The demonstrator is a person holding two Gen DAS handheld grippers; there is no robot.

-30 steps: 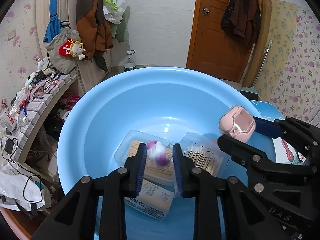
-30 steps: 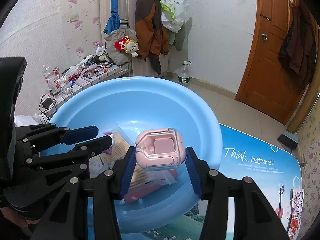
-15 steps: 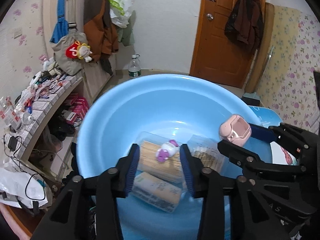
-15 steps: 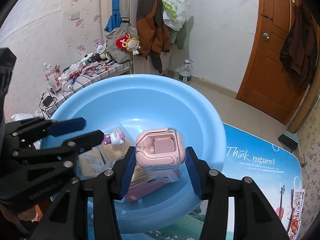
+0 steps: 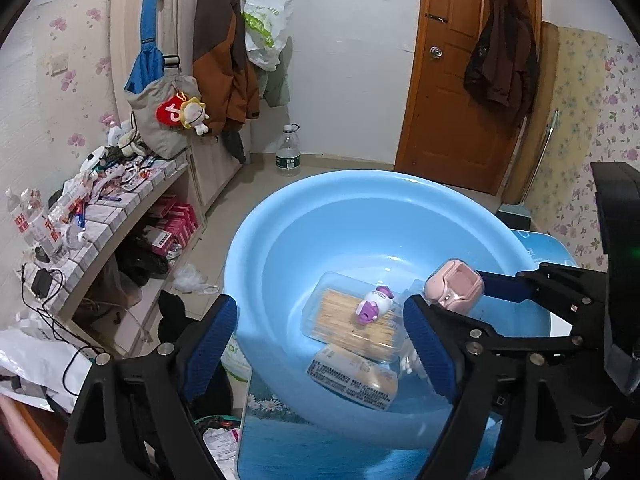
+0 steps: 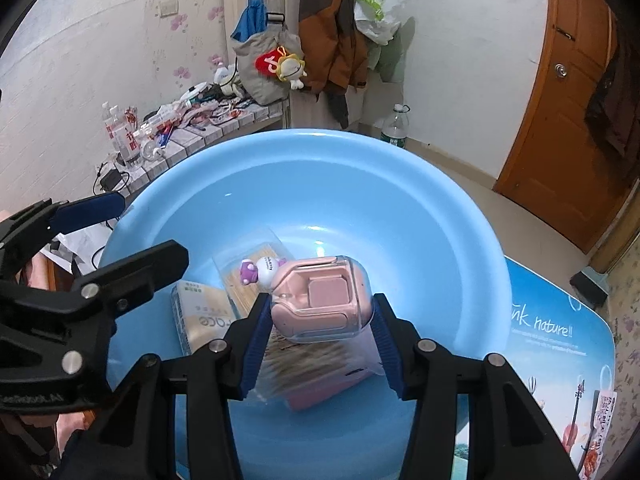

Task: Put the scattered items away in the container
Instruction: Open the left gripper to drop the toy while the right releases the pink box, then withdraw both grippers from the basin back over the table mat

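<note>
A light blue basin stands on a blue printed table mat. Inside it a small white and purple figurine lies on a clear box of wooden sticks, beside a tissue pack. My left gripper hangs above the basin's near left rim, its jaws opening with nothing between them. My right gripper is shut on a pink earbud case, held over the basin's inside.
A cluttered shelf with bottles and cables runs along the left wall. Coats and bags hang behind; a water bottle stands on the floor by a brown door. The blue mat extends right of the basin.
My left gripper let go of the figurine, which now lies on the stick box, then opened wide and pulled back and up. The right gripper moved the pink case further over the basin.
</note>
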